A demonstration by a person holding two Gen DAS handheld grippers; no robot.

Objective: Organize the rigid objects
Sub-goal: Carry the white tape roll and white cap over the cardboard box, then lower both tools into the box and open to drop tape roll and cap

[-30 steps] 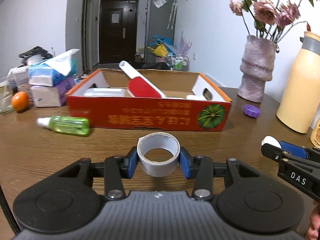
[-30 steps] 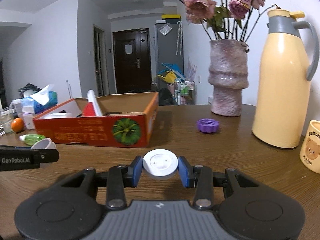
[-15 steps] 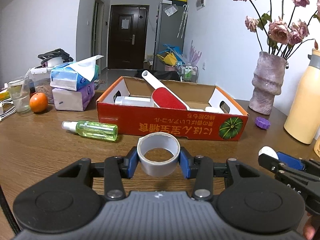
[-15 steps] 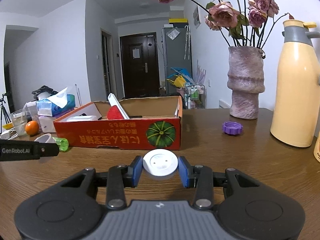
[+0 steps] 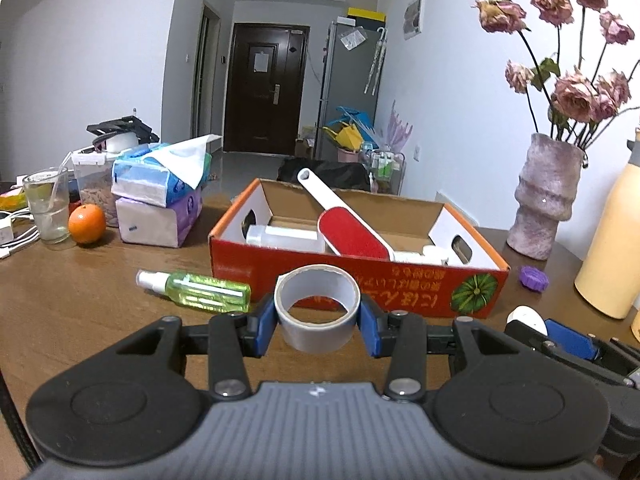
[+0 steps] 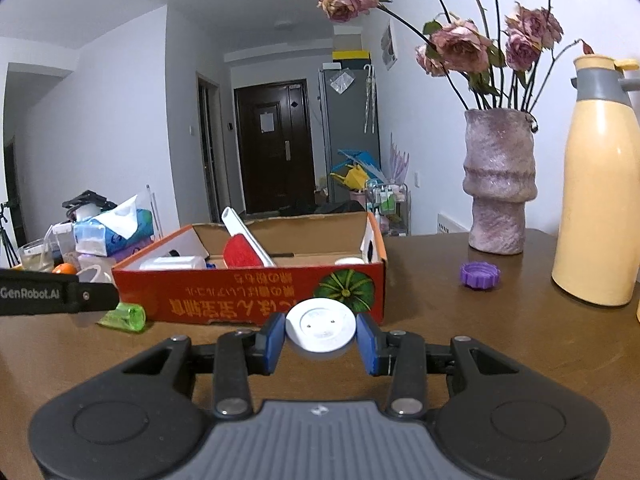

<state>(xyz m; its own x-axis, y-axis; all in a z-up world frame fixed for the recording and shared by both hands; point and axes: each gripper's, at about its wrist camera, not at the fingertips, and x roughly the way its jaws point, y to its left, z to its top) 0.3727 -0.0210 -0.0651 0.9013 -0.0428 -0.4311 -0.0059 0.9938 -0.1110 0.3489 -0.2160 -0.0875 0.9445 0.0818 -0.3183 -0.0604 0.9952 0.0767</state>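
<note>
Carry step: left tongs (image 5: 318, 314) clamp tape (image 5: 317, 305), right tongs (image 6: 321, 338) clamp white disc (image 6: 321, 330). Next: over box (image 5: 400, 288), release inside.

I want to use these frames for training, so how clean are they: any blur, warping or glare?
Left wrist view: sharp on the tape roll in the left tool; fisheye bends the walls, corners vignetted. Right wrist view: the white disc in the right tool is slightly soft; no strong glare.
</note>
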